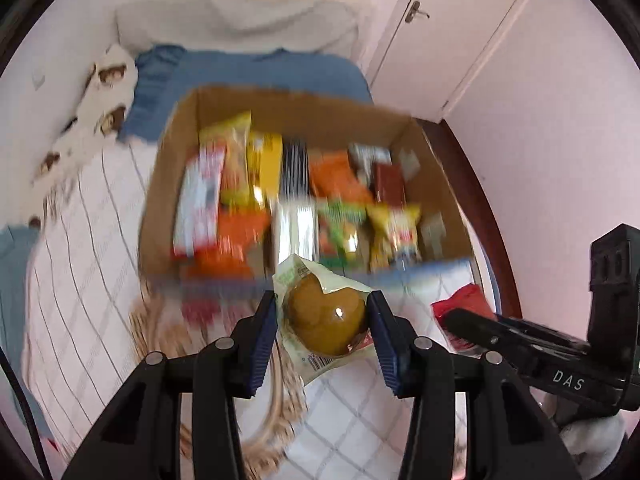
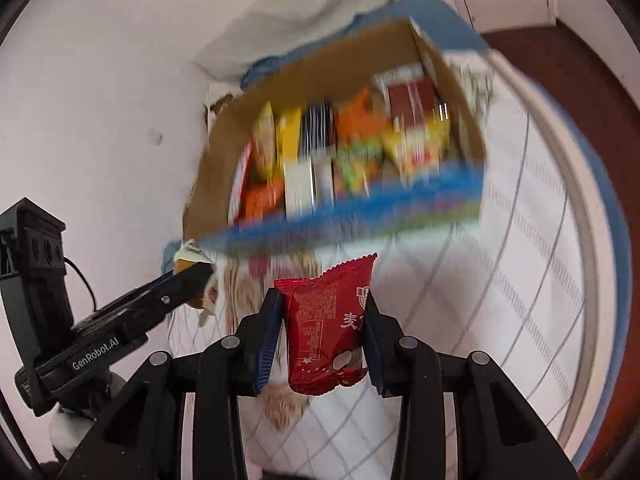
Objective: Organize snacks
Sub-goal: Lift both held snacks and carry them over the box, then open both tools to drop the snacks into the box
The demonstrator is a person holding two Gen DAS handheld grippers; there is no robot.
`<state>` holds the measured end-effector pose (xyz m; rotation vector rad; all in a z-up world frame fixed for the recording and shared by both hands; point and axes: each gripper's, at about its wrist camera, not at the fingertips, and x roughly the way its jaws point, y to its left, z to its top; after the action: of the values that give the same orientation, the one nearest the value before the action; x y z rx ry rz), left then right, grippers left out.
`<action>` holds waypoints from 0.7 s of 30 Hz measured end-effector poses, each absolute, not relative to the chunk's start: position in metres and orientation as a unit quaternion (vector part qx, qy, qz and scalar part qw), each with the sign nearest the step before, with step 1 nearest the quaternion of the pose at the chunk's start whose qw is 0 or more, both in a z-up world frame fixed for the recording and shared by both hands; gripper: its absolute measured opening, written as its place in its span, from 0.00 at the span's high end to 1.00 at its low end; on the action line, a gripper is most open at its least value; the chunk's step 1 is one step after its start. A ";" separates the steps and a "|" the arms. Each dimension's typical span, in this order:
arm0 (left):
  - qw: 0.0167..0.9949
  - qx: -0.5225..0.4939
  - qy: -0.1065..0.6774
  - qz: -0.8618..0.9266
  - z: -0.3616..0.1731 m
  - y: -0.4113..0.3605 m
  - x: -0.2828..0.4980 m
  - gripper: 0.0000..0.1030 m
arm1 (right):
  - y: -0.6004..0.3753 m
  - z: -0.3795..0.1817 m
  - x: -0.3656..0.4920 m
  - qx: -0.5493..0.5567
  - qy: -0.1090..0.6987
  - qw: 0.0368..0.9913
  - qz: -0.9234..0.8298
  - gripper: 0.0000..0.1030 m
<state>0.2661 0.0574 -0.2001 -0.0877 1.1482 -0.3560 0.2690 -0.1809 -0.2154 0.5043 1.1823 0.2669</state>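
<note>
Quilted white bedspread, cardboard box, left hand-held gripper clamping round glossy bun packet, right hand-held gripper clamping crinkly red pouch

Right gripper clamped on a red snack packet before the snack box.

The right gripper pinched a red packet upright between its blue pads. Beyond it, a blurred cardboard box held what looked like standing rows of snack packs. At left, the left gripper gripped a pale wrapped item over the checked bed cover.
</note>
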 end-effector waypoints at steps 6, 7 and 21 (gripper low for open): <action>0.808 -0.009 0.571 -0.143 -0.223 0.051 0.337 0.59 | -0.179 -0.207 0.345 0.196 0.552 0.804 0.105 0.61; 0.800 -0.007 0.583 -0.140 -0.232 0.051 0.347 0.59 | -0.177 -0.210 0.354 0.191 0.555 0.803 0.100 0.61; 0.756 -0.015 0.646 -0.105 -0.290 0.054 0.378 0.20 | -0.173 -0.273 0.401 0.163 0.635 0.753 0.053 0.09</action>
<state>0.3776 0.0544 -0.2898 -0.0323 1.4086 -0.2300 0.4013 -0.1730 -0.2734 0.3554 1.3867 0.1154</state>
